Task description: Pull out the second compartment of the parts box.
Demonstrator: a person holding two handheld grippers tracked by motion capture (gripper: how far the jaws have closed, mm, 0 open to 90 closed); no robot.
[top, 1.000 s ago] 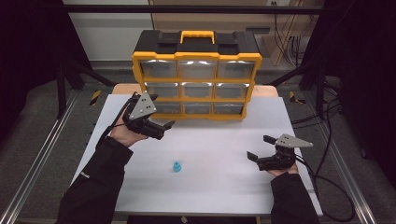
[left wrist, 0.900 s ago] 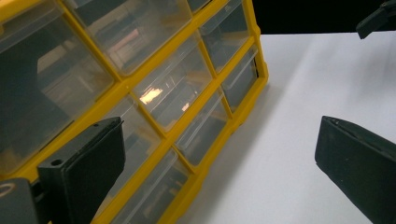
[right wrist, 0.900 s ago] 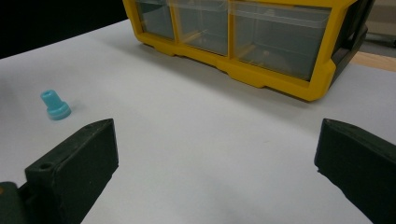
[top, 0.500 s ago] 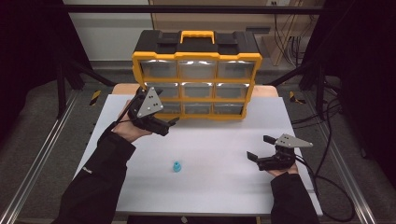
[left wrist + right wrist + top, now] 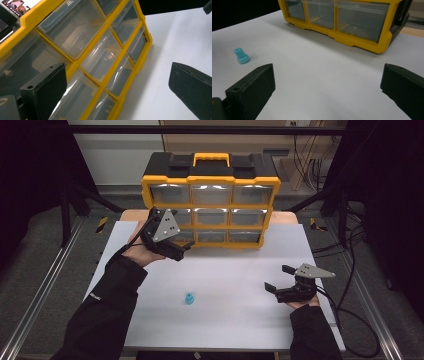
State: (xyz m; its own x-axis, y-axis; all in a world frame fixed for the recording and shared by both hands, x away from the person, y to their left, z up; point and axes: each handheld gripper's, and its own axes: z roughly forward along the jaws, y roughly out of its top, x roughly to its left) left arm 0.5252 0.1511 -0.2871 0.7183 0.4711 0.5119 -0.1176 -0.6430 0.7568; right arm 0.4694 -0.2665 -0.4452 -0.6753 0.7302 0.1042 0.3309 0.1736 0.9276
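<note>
A yellow and black organizer case with clear drawers stands upright at the back of the white table. My left gripper is open, held tilted just in front of the case's lower left drawers, nothing between its jaws. My right gripper is open near the table's right front, low over the surface, empty. A small blue plastic piece stands on the table between the two hands; in the right gripper view the blue piece is at far left, well away from the jaws.
The case takes up the back middle of the table. Cables trail off the right side. Metal rails run along the left beside the table. A wooden board edge shows behind the case.
My left gripper has moved up and right toward the lower left drawers of the case. The right gripper and the blue piece have stayed put.
</note>
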